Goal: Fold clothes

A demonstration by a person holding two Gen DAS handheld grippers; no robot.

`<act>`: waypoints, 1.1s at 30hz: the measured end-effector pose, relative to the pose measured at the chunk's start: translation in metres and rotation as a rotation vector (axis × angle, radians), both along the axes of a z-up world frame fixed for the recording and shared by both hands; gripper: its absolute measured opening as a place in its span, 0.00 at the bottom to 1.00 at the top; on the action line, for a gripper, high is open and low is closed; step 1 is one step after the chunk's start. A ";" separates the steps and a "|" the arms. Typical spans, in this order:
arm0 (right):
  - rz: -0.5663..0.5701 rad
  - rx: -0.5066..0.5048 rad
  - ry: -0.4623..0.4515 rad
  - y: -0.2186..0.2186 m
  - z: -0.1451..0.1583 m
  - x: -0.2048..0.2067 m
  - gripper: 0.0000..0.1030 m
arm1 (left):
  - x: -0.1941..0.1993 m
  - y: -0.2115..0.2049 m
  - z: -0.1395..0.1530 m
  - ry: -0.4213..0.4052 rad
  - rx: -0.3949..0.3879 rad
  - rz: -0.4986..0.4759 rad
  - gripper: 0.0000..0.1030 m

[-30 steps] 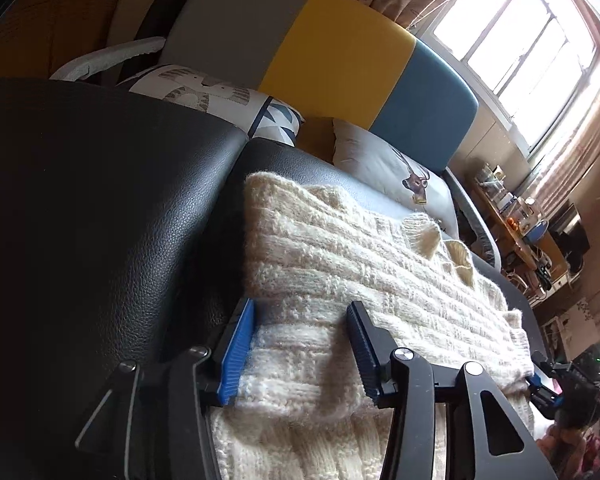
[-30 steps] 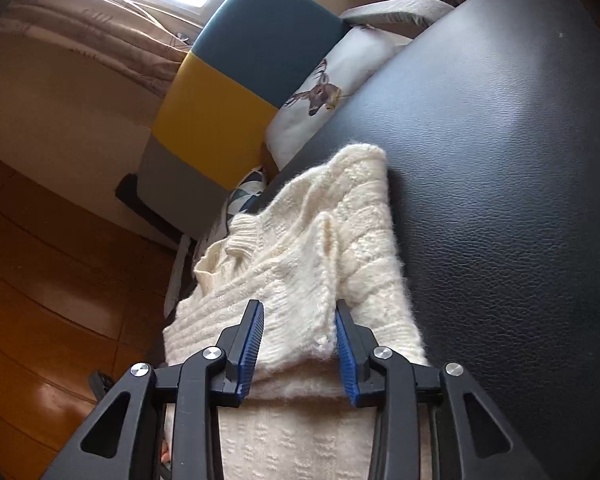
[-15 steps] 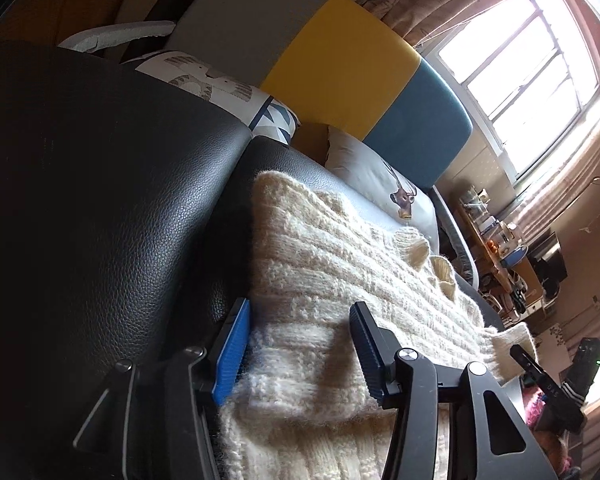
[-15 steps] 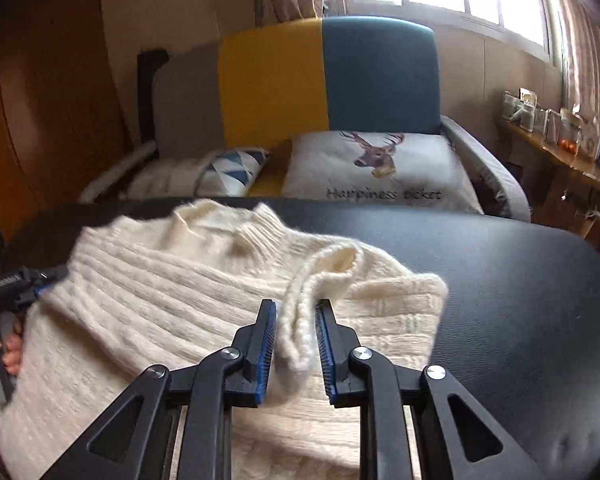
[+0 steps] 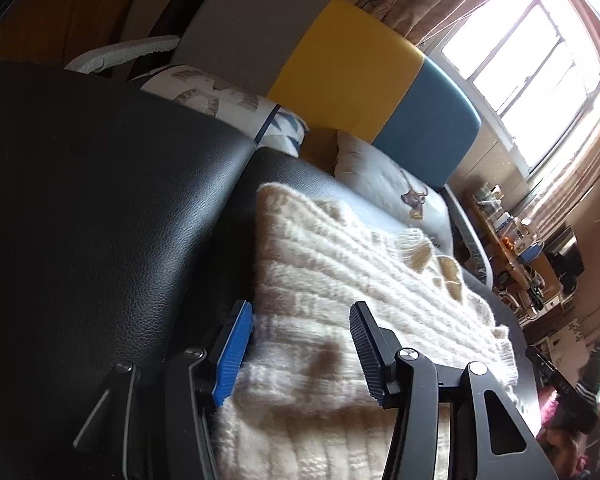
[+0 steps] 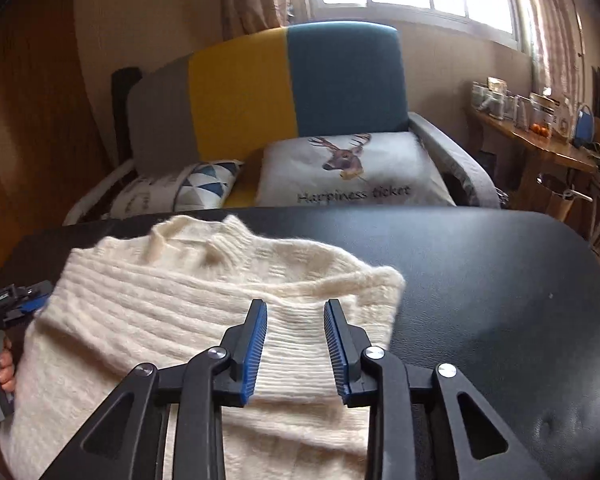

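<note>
A cream knitted sweater (image 6: 160, 300) lies flat on a black leather surface (image 6: 500, 280), collar toward the sofa. Its right sleeve is folded in across the body. My right gripper (image 6: 296, 344) hovers open over that folded sleeve, near the sweater's right edge, with nothing pinched. In the left wrist view the sweater (image 5: 340, 264) runs away from me. My left gripper (image 5: 300, 344) is open and straddles the sweater's left edge, one blue pad (image 5: 236, 348) just off the knit. The left gripper (image 6: 16, 300) also shows in the right wrist view, held by a hand (image 6: 0, 364).
Behind the black leather surface (image 5: 100, 200) stands a sofa with a grey, yellow and blue back (image 6: 284, 88) and a deer-print cushion (image 6: 352, 172). A wooden side table (image 6: 540, 148) with jars stands at the right under the window. Bare leather lies right of the sweater.
My right gripper, shut on the sleeve fold half a second ago, has opened, and the sleeve now lies flat on the sweater. My left gripper has stayed open and barely shifted.
</note>
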State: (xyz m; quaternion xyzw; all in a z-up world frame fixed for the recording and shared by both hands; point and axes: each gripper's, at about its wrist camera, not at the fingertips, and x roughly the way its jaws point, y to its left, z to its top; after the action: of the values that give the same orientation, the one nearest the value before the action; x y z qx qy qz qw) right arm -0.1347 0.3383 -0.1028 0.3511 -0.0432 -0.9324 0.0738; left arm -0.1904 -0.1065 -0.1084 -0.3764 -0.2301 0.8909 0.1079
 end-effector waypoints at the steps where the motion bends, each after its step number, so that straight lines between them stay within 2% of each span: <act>1: 0.032 -0.003 -0.003 -0.009 0.002 0.001 0.30 | 0.002 0.005 0.006 0.018 -0.012 -0.014 0.53; 5: 0.077 -0.010 -0.109 -0.037 -0.026 -0.005 0.31 | 0.004 0.039 0.011 0.041 -0.120 -0.138 0.55; 7: 0.070 0.001 -0.168 -0.048 -0.051 -0.005 0.32 | 0.005 0.050 -0.002 0.018 -0.219 -0.180 0.54; 8: 0.055 0.001 -0.155 -0.051 -0.058 0.000 0.33 | 0.006 0.052 -0.008 0.013 -0.247 -0.194 0.54; 10: 0.042 -0.010 -0.143 -0.051 -0.059 0.006 0.33 | 0.005 0.040 -0.010 0.011 -0.183 -0.195 0.54; 11: 0.042 -0.020 -0.145 -0.050 -0.060 0.007 0.33 | 0.003 0.037 -0.011 0.006 -0.180 -0.198 0.54; 13: 0.043 -0.038 -0.150 -0.048 -0.061 0.008 0.33 | 0.003 0.039 -0.010 0.015 -0.235 -0.224 0.49; 16: 0.045 -0.065 -0.154 -0.044 -0.060 0.009 0.33 | 0.002 0.043 -0.010 0.022 -0.315 -0.268 0.49; 19: 0.035 -0.101 -0.151 -0.039 -0.059 0.009 0.33 | -0.003 0.046 -0.009 0.016 -0.349 -0.284 0.49; 23: 0.011 -0.165 -0.150 -0.033 -0.054 0.016 0.33 | 0.012 0.039 0.004 -0.005 -0.311 -0.212 0.49; 26: -0.041 -0.201 -0.126 -0.031 -0.046 0.039 0.33 | 0.044 0.024 0.019 0.012 -0.216 -0.172 0.49; 30: -0.044 -0.292 -0.103 -0.032 -0.036 0.077 0.33 | 0.091 0.019 0.021 -0.003 -0.129 -0.162 0.54; 33: -0.032 -0.354 -0.066 -0.034 -0.021 0.104 0.33 | 0.119 0.023 0.013 -0.030 -0.110 -0.166 0.54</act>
State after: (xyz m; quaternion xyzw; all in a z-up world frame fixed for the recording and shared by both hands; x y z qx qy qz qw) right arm -0.0306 0.3044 -0.1240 0.3625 -0.2146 -0.8992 0.1183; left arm -0.0715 -0.0831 -0.0951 -0.4126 -0.1503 0.8846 0.1571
